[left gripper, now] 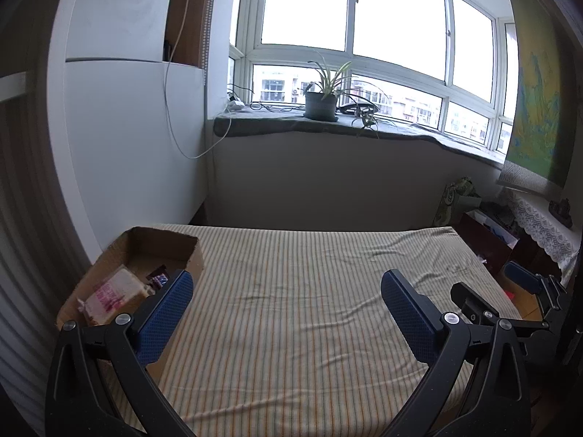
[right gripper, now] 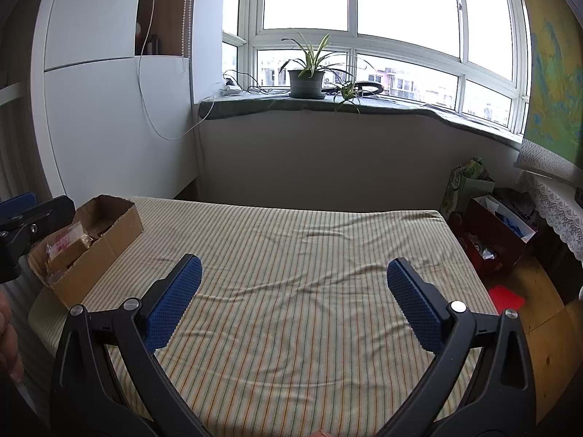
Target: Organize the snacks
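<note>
A brown cardboard box [left gripper: 189,255] [right gripper: 120,227] stands at the left edge of the striped cloth [left gripper: 309,309] [right gripper: 309,273]. Inside lie a pink-and-white snack pack [left gripper: 111,293] [right gripper: 63,242] and a dark wrapped bar [left gripper: 159,278]. My left gripper [left gripper: 288,287] hangs open above the cloth just right of the box, nothing between its blue pads. My right gripper [right gripper: 294,273] is open over the middle of the cloth, also empty. The right gripper [left gripper: 510,284] shows at the right edge of the left wrist view, and part of the left gripper [right gripper: 25,229] shows at the left edge of the right wrist view.
A white cabinet [left gripper: 127,127] rises behind the box. A windowsill with a potted plant [left gripper: 322,100] [right gripper: 306,80] lies beyond the far edge. Bags and boxes [right gripper: 488,233] crowd the floor at the right, with a red item [right gripper: 506,298]. A hand [right gripper: 9,342] shows at the left edge.
</note>
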Action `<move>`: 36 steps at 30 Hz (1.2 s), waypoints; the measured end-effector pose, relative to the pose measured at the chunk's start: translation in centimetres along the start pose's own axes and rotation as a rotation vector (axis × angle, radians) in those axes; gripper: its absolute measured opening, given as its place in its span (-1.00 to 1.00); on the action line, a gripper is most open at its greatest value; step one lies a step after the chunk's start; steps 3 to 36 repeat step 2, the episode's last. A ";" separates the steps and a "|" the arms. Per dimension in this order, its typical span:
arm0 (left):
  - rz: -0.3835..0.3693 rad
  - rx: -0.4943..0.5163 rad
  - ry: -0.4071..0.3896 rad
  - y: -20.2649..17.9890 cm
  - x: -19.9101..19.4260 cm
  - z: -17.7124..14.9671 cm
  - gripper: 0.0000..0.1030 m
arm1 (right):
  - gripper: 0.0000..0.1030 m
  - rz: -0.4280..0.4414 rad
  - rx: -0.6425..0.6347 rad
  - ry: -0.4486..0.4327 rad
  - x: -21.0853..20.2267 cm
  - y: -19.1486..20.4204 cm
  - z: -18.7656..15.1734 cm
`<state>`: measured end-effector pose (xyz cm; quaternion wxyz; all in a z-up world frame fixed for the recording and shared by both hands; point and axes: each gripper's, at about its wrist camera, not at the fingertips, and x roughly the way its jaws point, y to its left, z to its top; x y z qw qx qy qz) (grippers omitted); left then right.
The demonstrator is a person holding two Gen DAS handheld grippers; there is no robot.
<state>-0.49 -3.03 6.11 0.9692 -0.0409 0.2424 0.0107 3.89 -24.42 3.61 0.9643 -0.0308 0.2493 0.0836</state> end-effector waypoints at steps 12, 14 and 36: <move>0.006 0.006 0.001 -0.1 0.0 0.0 0.99 | 1.00 0.000 -0.001 -0.001 0.0 0.0 0.0; 0.006 0.006 0.001 -0.1 0.0 0.0 0.99 | 1.00 0.000 -0.001 -0.001 0.0 0.0 0.0; 0.006 0.006 0.001 -0.1 0.0 0.0 0.99 | 1.00 0.000 -0.001 -0.001 0.0 0.0 0.0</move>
